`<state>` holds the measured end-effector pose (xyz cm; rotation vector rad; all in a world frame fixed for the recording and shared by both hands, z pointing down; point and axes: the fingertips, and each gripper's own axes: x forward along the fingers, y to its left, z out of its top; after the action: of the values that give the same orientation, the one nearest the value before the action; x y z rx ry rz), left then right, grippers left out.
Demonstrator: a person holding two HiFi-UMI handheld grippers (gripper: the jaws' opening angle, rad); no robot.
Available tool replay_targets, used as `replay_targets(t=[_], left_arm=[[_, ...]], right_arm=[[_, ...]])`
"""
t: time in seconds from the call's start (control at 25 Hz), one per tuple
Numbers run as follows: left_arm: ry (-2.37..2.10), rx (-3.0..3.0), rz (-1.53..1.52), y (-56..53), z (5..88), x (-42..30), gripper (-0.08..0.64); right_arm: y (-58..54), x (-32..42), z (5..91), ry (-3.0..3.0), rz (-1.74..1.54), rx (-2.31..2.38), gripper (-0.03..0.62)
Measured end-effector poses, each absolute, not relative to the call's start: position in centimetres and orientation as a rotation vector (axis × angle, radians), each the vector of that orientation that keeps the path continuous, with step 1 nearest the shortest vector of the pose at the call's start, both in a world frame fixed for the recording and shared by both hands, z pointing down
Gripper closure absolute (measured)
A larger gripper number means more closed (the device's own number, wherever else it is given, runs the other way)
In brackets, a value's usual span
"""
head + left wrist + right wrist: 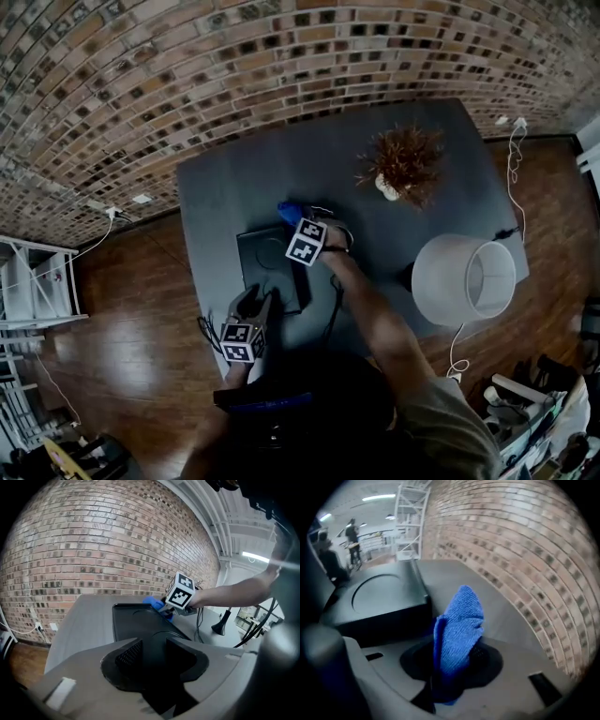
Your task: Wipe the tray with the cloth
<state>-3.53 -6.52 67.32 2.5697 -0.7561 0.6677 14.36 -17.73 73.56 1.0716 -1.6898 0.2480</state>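
A black tray [267, 272] with round recesses lies on the dark grey table [225, 187]. My right gripper [302, 225] is shut on a blue cloth [289, 210] and holds it just past the tray's far right corner, above the table. In the right gripper view the cloth [459, 625] stands up folded between the jaws, with the tray [379, 597] to its left. My left gripper [255, 302] sits at the tray's near left edge with its fingers apart. In the left gripper view the tray [136, 620] runs in under them, toward the cloth [152, 603].
A dried plant in a white pot [403, 164] stands at the table's far right. A white lamp shade [464, 278] is at the near right, above its black base [220, 627]. Cables trail off the table's edge. A white shelf [37, 281] stands on the wooden floor to the left.
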Motion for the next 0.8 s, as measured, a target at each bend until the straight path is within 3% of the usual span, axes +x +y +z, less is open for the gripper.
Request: replay_targets(t=[0.12, 0.56, 0.8], left_arm=[[-0.750, 2.568, 0.667, -6.4, 67.3, -3.4, 0.393], [-0.769, 2.565, 0.678, -6.5, 67.6, -3.6, 0.393], [-0.778, 2.579, 0.670, -6.4, 67.7, -3.7, 0.393]], right_arm=[[-14.9, 11.3, 74.9, -1.714, 0.139, 0.873, 0.456], [8.7, 1.2, 74.4, -1.824, 0.301, 0.293, 0.454], [-10.3, 13.0, 72.1, -1.714, 0.369, 1.041, 0.453]])
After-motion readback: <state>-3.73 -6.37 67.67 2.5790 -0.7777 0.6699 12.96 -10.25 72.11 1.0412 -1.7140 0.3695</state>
